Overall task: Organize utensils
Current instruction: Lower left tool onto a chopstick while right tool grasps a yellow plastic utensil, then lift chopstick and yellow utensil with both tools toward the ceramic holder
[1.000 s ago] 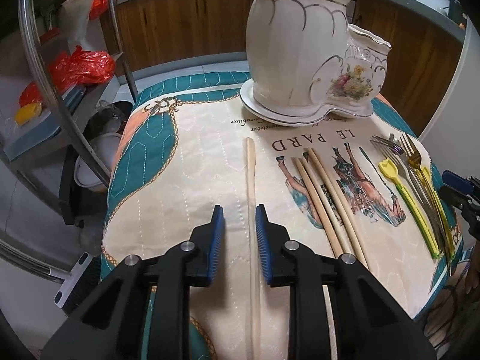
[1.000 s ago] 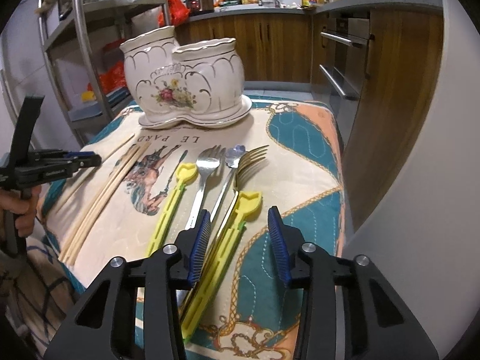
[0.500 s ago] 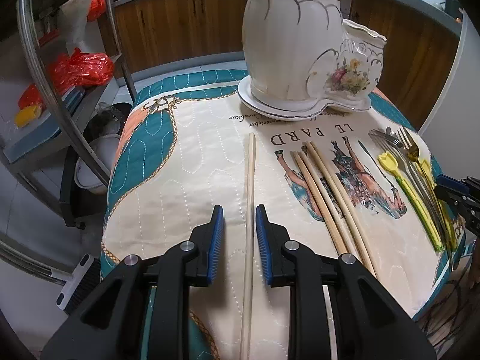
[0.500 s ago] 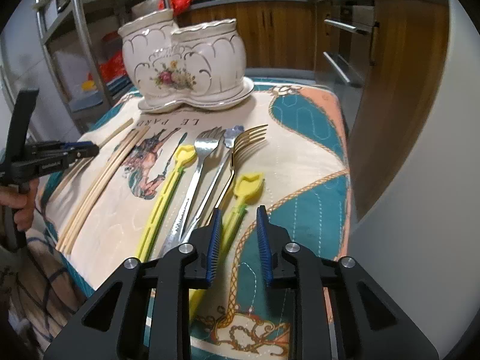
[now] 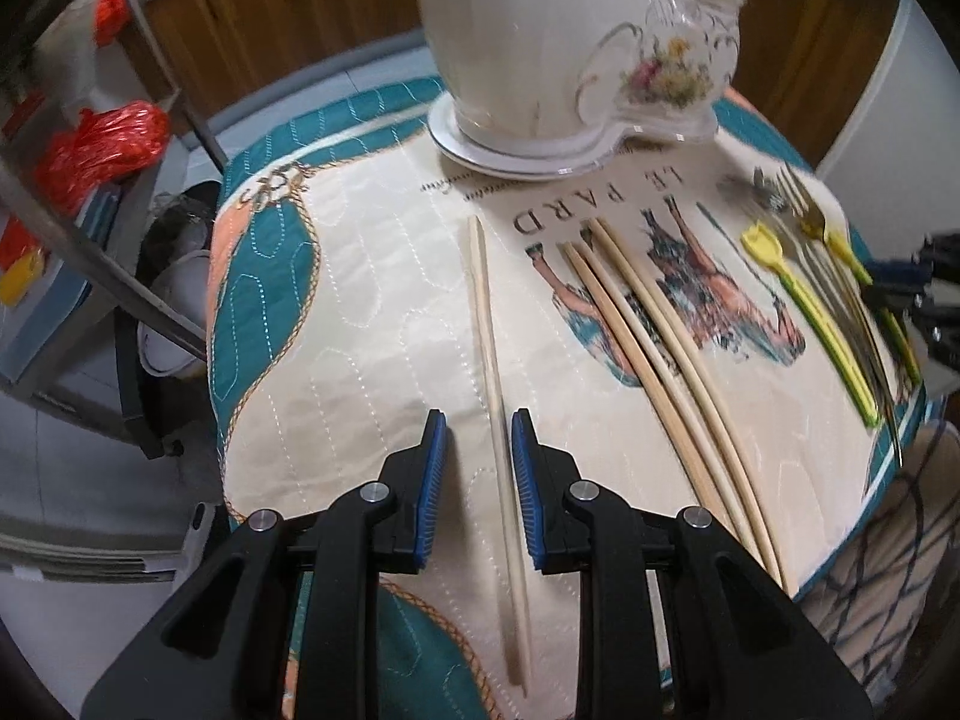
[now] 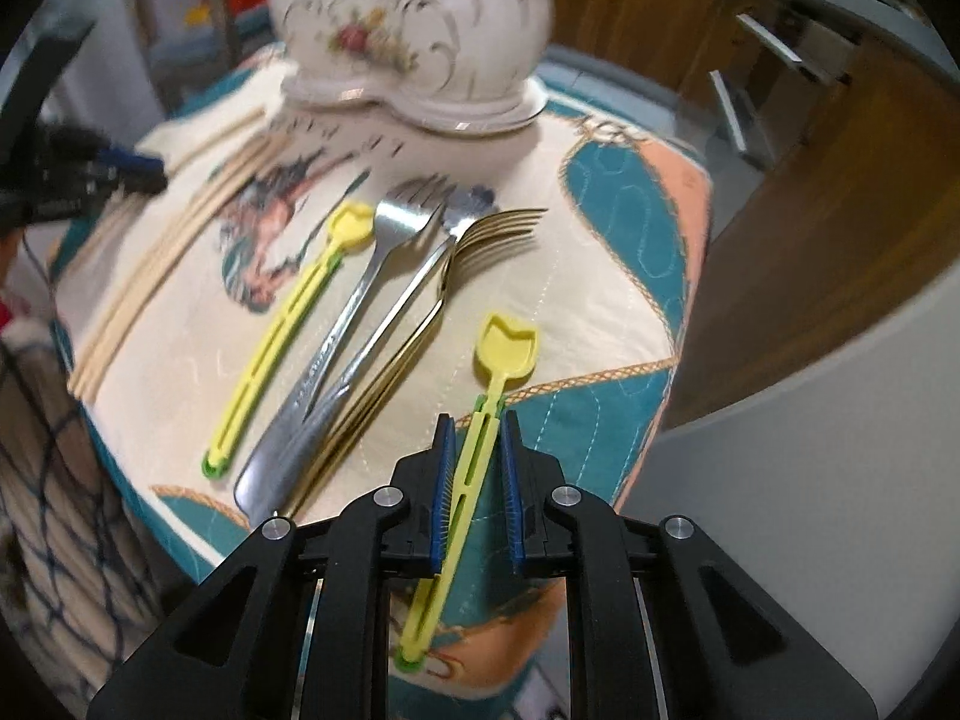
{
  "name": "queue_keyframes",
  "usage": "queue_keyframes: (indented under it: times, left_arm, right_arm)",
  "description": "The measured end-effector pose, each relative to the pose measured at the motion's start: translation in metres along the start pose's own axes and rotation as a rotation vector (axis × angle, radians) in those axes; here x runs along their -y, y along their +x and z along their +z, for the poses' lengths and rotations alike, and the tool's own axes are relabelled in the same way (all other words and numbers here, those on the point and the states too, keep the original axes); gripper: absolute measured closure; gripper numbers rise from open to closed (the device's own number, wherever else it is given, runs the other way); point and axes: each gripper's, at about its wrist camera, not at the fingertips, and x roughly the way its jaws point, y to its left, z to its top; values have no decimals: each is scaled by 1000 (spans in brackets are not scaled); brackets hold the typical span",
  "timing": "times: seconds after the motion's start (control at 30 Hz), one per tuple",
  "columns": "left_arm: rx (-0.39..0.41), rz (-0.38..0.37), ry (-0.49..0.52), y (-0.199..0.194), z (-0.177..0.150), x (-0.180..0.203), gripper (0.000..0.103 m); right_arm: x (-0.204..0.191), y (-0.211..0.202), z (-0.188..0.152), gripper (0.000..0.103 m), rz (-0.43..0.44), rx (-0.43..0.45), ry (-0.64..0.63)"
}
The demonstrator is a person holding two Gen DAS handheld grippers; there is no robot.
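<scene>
A: What's new at the right tongs (image 6: 474,468)?

B: Their jaws have just been closing, and the yellow spatula (image 6: 474,444) now runs between them. The pads sit close on either side of its handle, and its head looks raised off the quilted cloth (image 6: 600,276). I'd call that a grip, or very nearly one. A second ago those jaws stood wide, with the handle off to one side.

A: Where's that relative to the ceramic holder (image 6: 420,30)?

B: On the near side of it, towards the cloth's front edge. The second yellow spatula (image 6: 282,336), the steel fork (image 6: 360,300) and the gold fork (image 6: 420,324) lie between the holder and the tongs, a little to the left in the right wrist view.

A: And the left tongs (image 5: 477,480)?

B: Unchanged in width: part open, straddling the single chopstick (image 5: 495,372) without pinching it. It lies flat on the worktop in front of the holder, apart from the chopstick bundle (image 5: 660,348) on its right.

A: So what does it mean for the sorting?

B: As I read it, the first spatula is picked and ready to go into one of the holder's cups. The chopstick is only lined up and needs the squeeze next. Nothing looks sorted yet, though the inside of the cups is hidden.
</scene>
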Motion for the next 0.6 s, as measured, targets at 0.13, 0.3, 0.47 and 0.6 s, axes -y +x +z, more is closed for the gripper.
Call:
queue_keyframes:
  times: [0.13,0.3,0.47,0.6]
  left_arm:
    - [-95,-12,35,5,13,-3,79]
    - [-181,-38,53,12,23,-8,80]
    - [-163,-42,32,13,21,-14,94]
    - [-114,-68,-17,10,14,-20,98]
  right_arm:
    - [2,6,15,88,27,-121,-52]
    - [15,9,21,89,87,-171,7]
    - [28,10,15,92,152,-148,93]
    - [41,4,9,92,166,-123,149]
